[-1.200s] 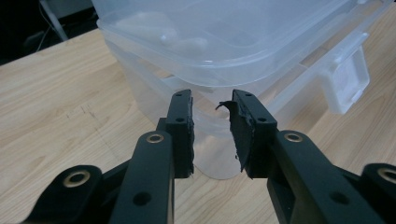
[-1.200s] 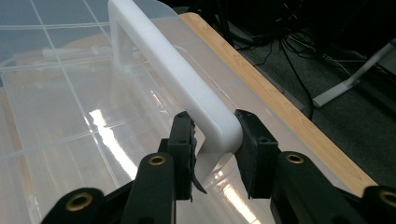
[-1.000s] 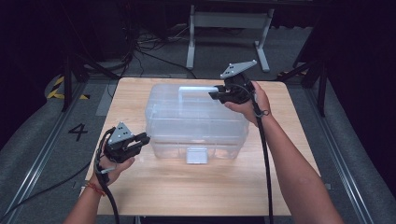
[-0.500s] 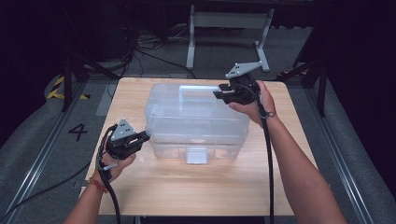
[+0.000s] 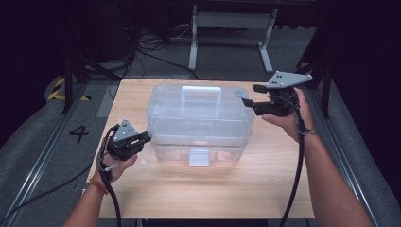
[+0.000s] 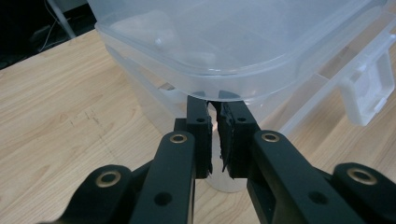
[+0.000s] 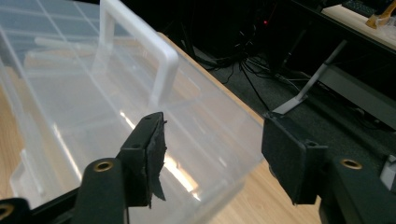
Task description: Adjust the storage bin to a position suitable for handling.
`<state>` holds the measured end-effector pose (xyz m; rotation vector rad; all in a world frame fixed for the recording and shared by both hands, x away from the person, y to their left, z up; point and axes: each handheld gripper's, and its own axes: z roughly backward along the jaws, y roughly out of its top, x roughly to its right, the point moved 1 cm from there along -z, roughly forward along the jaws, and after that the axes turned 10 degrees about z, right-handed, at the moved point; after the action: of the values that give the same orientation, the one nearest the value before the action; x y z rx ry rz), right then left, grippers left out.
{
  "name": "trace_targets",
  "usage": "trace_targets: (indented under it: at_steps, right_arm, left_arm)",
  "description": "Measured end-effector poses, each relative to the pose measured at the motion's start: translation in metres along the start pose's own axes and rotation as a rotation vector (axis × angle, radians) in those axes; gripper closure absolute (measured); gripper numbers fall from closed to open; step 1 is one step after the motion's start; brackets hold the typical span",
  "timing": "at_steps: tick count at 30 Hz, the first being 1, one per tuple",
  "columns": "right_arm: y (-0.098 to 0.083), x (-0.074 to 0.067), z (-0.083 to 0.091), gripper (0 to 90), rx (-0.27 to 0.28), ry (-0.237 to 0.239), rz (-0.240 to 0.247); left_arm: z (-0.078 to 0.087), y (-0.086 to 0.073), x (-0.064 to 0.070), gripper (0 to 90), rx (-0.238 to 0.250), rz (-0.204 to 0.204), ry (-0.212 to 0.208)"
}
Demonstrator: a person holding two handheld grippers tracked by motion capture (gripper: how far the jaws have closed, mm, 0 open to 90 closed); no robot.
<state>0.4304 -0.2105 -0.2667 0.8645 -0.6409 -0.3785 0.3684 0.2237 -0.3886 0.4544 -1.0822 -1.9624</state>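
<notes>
High view: clear plastic storage box (image 5: 198, 120) sits mid-table (image 5: 208, 189), lid on, white latch facing near side. Left gripper (image 5: 144, 138) at box's left near corner. Right gripper (image 5: 249, 94) just off right far corner.

Left gripper view: jaws pinched together under the lid rim (image 6: 210, 93); grip on rim unclear.

Right gripper view: jaws just been opening, wide apart, nothing between; white handle (image 7: 140, 46) beyond.

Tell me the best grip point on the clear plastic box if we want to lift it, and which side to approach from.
Probably the white handle on the lid of the clear plastic box, taken from straight above. It is a raised bar standing off the lid with a gap beneath, narrow enough for jaws to span, and it sits mid-lid, so the box should hang level. The walls look too broad and slick.
</notes>
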Motion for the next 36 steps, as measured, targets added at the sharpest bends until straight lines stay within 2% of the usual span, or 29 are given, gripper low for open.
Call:
trace_targets:
  at_steps: [3, 9, 18, 25, 30, 32, 36]
  right_arm:
    - [-0.015, -0.001, 0.01, 37.3, -0.025, -0.024, 0.02]
    - [-0.046, -0.005, 0.023, 35.8, -0.028, -0.04, -0.009]
    - [-0.092, -0.021, 0.023, 34.9, 0.004, -0.001, -0.051]
    - [-0.108, -0.029, 0.012, 34.8, 0.012, 0.021, -0.081]
    - [-0.11, -0.037, -0.001, 34.8, -0.003, 0.032, -0.061]
    - [-0.11, -0.04, -0.007, 34.9, -0.018, 0.021, -0.048]
    - [-0.107, -0.042, -0.013, 35.2, -0.003, 0.007, -0.051]
  left_arm:
    - [0.0, 0.002, -0.002, 83.7, -0.004, -0.002, 0.004]
    - [0.003, 0.009, -0.007, 83.0, -0.003, -0.001, 0.024]
    - [0.003, 0.014, -0.008, 83.4, 0.005, 0.003, 0.02]
    - [0.003, 0.018, -0.009, 83.6, 0.007, 0.002, 0.025]
    - [0.003, 0.022, -0.01, 83.6, 0.014, 0.002, 0.023]
    - [0.004, 0.023, -0.01, 83.5, 0.013, -0.001, 0.024]
    - [0.004, 0.024, -0.01, 83.4, 0.017, -0.004, 0.027]
